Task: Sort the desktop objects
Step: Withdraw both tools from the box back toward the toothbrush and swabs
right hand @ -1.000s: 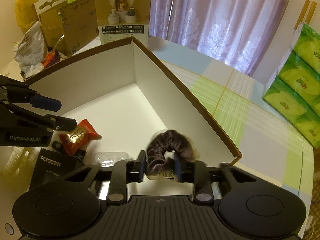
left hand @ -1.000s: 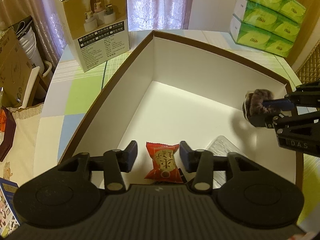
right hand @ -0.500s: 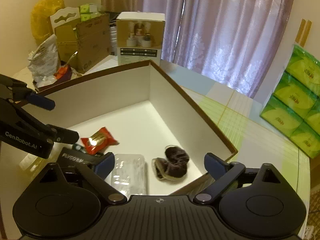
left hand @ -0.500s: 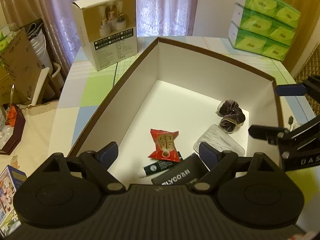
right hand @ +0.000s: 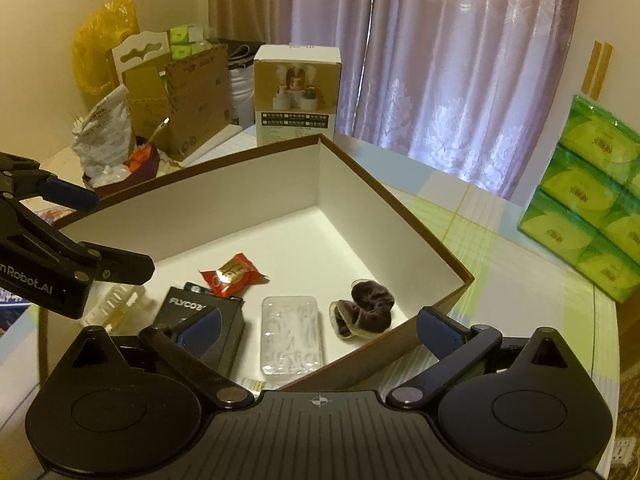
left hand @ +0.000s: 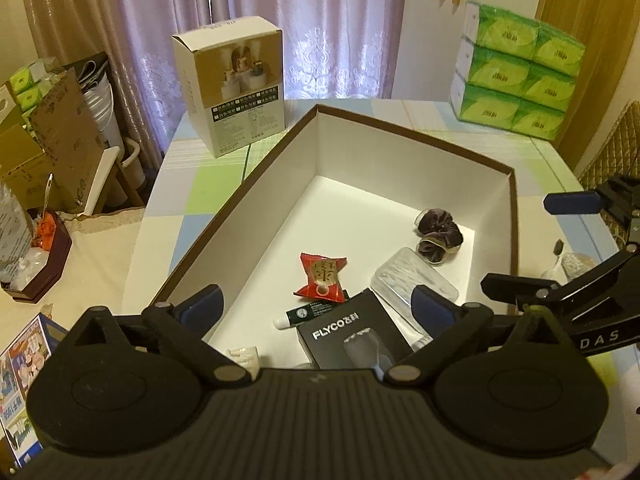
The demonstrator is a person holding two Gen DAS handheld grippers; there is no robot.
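Both grippers hang above the near end of the brown-rimmed box [left hand: 404,130], jaws spread wide and holding nothing — the left gripper [left hand: 316,306] over the black FLYCO box [left hand: 352,336], the right gripper [right hand: 318,322] over the box's near rim. Inside lie the dark scrunchie [right hand: 366,306], a clear plastic case [right hand: 291,332], a red snack packet [left hand: 322,278] and a small tube [left hand: 304,314]. The near corner is crowded; a low pass could clip the rim or nudge the sorted pieces together — or the two grippers could knock each other.
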